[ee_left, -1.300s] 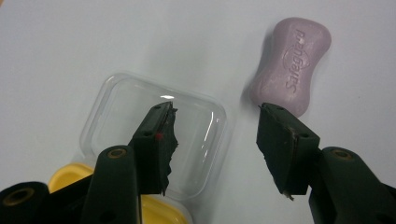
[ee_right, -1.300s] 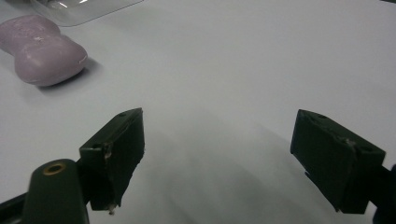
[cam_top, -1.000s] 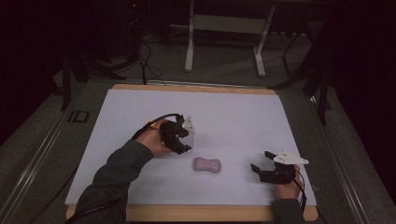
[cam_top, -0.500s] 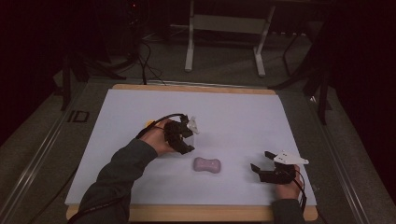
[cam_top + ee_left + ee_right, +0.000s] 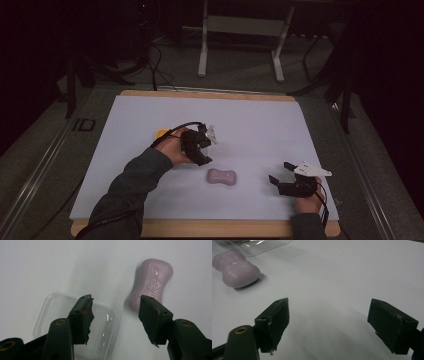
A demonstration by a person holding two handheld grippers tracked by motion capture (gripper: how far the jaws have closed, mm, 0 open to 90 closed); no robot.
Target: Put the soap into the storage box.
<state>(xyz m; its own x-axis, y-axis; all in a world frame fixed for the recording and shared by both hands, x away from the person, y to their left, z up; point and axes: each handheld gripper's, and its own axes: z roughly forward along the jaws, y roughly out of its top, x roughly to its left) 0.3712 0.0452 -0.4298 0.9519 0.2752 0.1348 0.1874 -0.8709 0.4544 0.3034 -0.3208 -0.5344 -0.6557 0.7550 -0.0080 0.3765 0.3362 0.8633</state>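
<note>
So the left gripper (image 5: pixel 204 150) is hung over the left-middle of the white mat (image 5: pixel 260 120), above a clear plastic tray (image 5: pixel 75 325). Its jaws have just been opening, and nothing is pinched between them: in the left gripper view one pad is seen over the tray's far edge, the other near the end of the purple soap bar (image 5: pixel 151 285), with bare mat in the gap. A small yellow thing (image 5: pixel 161 134) is tucked just left of that hand, too hidden to be identified.

The likely step is a pick of the soap, so a few tips. The jaws should be opened wider than the bar's waist, brought to the right off the tray, and lowered until the pads are level with the bar's sides. The pinched-in middle is the spot to be squeezed, since a grip there is kept from sliding toward either end. The tray shouldn't be nudged on the way.

The soap (image 5: pixel 222 177) is laid flat, near the front of the mat, between the two hands and apart from both. Its long axis is run roughly left to right across the table, tilted slightly.

Over at the right, the right gripper (image 5: pixel 284 174) is rested near the front edge with jaws spread wide and nothing held.
</note>
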